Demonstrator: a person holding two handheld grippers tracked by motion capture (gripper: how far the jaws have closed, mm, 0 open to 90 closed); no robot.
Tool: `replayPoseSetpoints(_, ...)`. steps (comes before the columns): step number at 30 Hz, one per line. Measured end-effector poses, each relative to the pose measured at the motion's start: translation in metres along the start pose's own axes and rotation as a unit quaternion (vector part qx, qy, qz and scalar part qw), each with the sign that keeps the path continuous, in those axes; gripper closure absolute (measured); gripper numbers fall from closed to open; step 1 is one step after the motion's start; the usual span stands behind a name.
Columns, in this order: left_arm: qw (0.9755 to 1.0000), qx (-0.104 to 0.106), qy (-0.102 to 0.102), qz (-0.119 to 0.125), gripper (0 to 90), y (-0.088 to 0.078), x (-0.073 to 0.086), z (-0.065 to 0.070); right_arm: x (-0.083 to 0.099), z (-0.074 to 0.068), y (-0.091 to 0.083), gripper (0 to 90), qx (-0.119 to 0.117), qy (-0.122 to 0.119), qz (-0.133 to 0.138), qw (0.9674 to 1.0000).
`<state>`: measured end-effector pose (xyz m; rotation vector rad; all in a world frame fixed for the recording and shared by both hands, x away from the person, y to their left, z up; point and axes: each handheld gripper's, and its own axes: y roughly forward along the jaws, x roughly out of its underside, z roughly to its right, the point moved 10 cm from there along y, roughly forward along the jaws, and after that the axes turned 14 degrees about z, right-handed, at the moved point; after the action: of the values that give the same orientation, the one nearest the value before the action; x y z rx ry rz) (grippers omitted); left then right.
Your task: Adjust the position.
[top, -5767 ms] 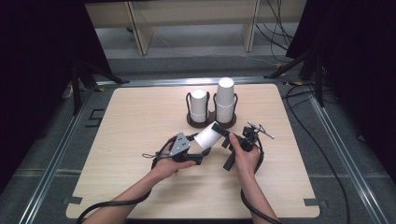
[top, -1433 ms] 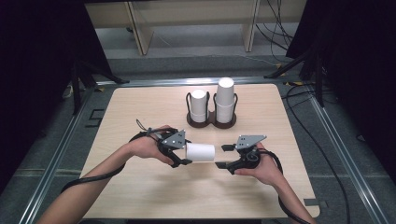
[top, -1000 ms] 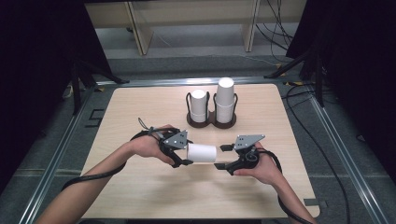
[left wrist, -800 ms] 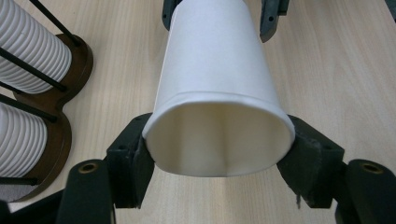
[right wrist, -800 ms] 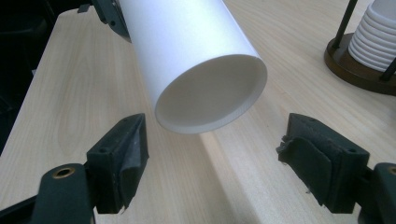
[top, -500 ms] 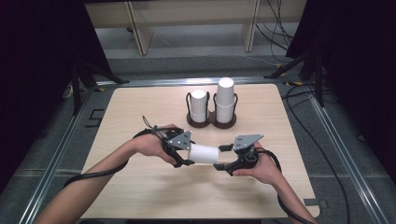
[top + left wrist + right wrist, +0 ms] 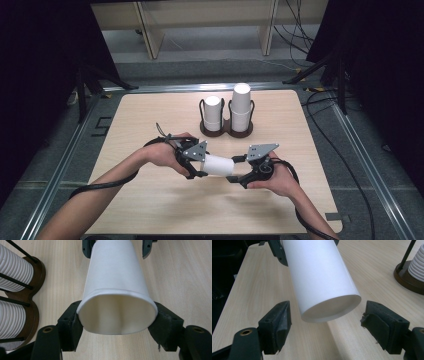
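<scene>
A white paper cup (image 7: 219,165) lies level just above the wooden table (image 7: 150,120), between the two hands. My left gripper (image 7: 202,167) is shut on its rim end. In the left gripper view the pads (image 7: 72,327) squeeze the cup's mouth (image 7: 117,312) into an oval. My right gripper (image 7: 235,176) is open around the cup's bottom end. In the right gripper view the cup (image 7: 322,280) points at the camera, with a gap between it and each pad (image 7: 279,320).
A dark wooden rack (image 7: 226,131) with wire posts stands at the table's far middle and holds two stacks of white cups (image 7: 241,107). It shows at the left in the left gripper view (image 7: 37,270) and at the far right in the right gripper view (image 7: 407,277).
The cup has come down from beside the rack to the front middle of the table and now lies level. The right gripper has slid left until its jaws flank the cup's bottom.
</scene>
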<state>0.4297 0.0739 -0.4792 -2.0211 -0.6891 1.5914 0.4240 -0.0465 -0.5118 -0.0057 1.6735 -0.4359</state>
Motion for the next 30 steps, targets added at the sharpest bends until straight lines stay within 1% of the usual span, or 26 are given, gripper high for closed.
replayPoseSetpoints(1,1.0000,-0.001,0.002,-0.003,32.5,0.000,0.000,0.000,0.000,0.001,0.000,22.5,0.003,-0.003,0.000,1.0000)
replayPoseSetpoints(2,1.0000,0.002,0.002,-0.006,32.6,0.000,0.001,0.000,0.000,0.000,0.000,22.5,0.002,0.000,-0.003,1.0000)
replayPoseSetpoints(3,1.0000,0.003,0.003,-0.009,32.6,0.000,0.001,0.001,-0.001,0.001,0.001,22.5,0.002,-0.008,0.001,1.0000)
replayPoseSetpoints(6,0.9999,0.002,0.005,-0.009,32.6,0.002,0.001,0.001,-0.002,0.000,0.003,22.5,0.000,-0.006,0.003,1.0000)
replayPoseSetpoints(8,0.9999,0.003,0.007,-0.012,32.5,0.002,0.001,0.001,-0.003,0.000,0.005,22.5,-0.001,-0.010,0.003,0.9999)
replayPoseSetpoints(11,0.9998,0.005,0.011,-0.018,32.6,0.003,0.001,0.002,-0.003,-0.002,0.006,22.3,-0.004,-0.007,-0.006,0.9999)
replayPoseSetpoints(12,0.9997,0.005,0.008,-0.021,32.6,0.003,0.002,0.003,-0.003,-0.002,0.006,22.3,-0.004,-0.007,-0.006,0.9999)
replayPoseSetpoints(13,0.9997,0.005,0.010,-0.021,32.5,0.003,0.003,0.003,-0.004,-0.001,0.007,22.3,-0.004,-0.013,-0.003,0.9999)
replayPoseSetpoints(16,0.9995,0.008,0.011,-0.029,32.6,0.004,0.004,0.004,-0.004,-0.001,0.008,22.3,-0.005,-0.013,-0.005,0.9999)
replayPoseSetpoints(17,0.9993,0.009,0.012,-0.033,32.6,0.003,0.005,0.004,-0.005,-0.001,0.009,22.2,-0.003,-0.015,-0.002,0.9999)
replayPoseSetpoints(18,0.9992,0.010,0.016,-0.036,32.6,0.003,0.005,0.004,-0.005,-0.001,0.009,22.3,-0.004,-0.016,-0.005,0.9999)
replayPoseSetpoints(19,0.9992,0.010,0.015,-0.037,32.6,0.004,0.005,0.004,-0.006,-0.002,0.011,22.3,-0.007,-0.014,-0.001,0.9999)
replayPoseSetpoints(21,0.9990,0.010,0.017,-0.041,32.6,0.004,0.005,0.003,-0.006,-0.002,0.012,22.3,-0.008,-0.020,-0.008,0.9997)
replayPoseSetpoints(25,0.9984,0.011,0.022,-0.052,32.6,0.005,0.005,0.004,-0.008,-0.002,0.015,22.3,-0.007,-0.023,-0.010,0.9997)
replayPoseSetpoints(29,0.9981,0.014,0.022,-0.056,32.6,0.007,0.005,0.006,-0.011,-0.004,0.017,22.3,-0.013,-0.023,-0.011,0.9996)
replayPoseSetpoints(30,0.9980,0.014,0.022,-0.058,32.6,0.007,0.006,0.006,-0.011,-0.005,0.018,22.3,-0.016,-0.020,-0.013,0.9996)
